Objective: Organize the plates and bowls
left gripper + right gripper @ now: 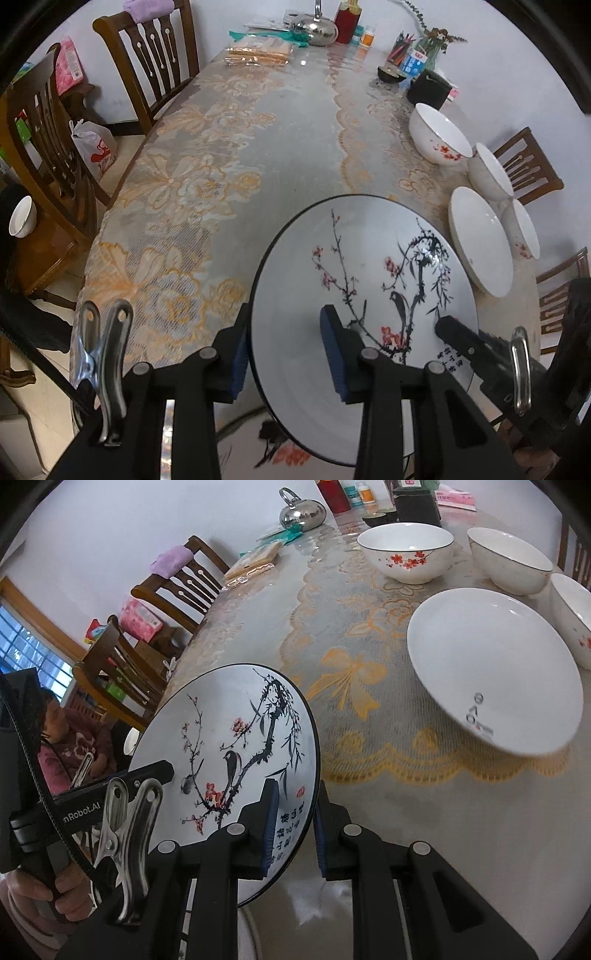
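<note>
1. Round grey-white ceramic plate with black rim and painted bird-and-blossom branch point(364, 273) — held off the lace-patterned tablecloth point(207, 192), tilted, gripped at two opposite edges.
2. Left gripper point(284, 354): blue pads astride the plate's left rim, one pad under, one on the painted face; clenched on the rim.
3. Right gripper point(293, 829): jaws nearly together, pinching the rim at the edge bearing the black calligraphy; holding firm.
4. Second painted plate point(280, 448) directly below the lifted one, only a blossom patch showing — judged the stack the top plate comes from.
5. Key relation: plain white shallow ceramic dish point(495, 672) lies forward and right of the held plate, nearer the right gripper than the left; gap of bare cloth between.
6. Three white bowls with red blossom sprigs beyond the dish — largest point(406, 550) farthest back, two more point(511, 559) point(572, 616) along the right table edge.
7. Judgement: any carry toward the dish leads with the right-hand edge — the left hand must follow level, or the plate twists in the pads.
8. Risk: thin rim, narrow bite; slip possible if the tilt grows.
</note>
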{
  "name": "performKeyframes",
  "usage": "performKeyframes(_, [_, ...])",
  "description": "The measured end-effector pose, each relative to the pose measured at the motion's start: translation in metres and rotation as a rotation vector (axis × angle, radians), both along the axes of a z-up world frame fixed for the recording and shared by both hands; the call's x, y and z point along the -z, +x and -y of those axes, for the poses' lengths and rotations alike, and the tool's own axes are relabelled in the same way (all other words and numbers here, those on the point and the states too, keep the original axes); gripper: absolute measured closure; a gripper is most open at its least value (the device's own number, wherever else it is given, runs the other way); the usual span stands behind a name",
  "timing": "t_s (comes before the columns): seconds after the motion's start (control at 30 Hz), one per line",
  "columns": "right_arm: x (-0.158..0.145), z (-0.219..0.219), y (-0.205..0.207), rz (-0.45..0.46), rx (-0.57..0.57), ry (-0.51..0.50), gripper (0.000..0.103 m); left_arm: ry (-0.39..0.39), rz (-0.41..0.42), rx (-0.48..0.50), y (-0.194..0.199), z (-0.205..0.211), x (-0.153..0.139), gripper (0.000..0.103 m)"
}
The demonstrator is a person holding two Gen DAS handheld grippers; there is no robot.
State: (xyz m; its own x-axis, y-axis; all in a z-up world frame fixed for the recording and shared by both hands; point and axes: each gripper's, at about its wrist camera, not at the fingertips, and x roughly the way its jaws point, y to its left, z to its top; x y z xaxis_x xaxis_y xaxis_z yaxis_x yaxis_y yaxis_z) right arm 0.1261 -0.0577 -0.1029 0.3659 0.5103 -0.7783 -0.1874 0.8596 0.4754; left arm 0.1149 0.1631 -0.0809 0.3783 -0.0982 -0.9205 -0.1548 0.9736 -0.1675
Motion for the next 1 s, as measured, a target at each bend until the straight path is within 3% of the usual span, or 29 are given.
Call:
performKeyframes(0.43, [-0.018, -0.011, -0.071, -0.007, 0.067, -0.01, 0.084, -0.04, 0.011, 0.04, -0.059, -0.014, -0.01, 0.065])
performKeyframes(1.0, [-0.015, -0.025, -0.14, -0.048, 0.121, -0.048, 0.084, -0.071, -0.031, 0.106, -0.12, -0.024, 0.005, 0.065])
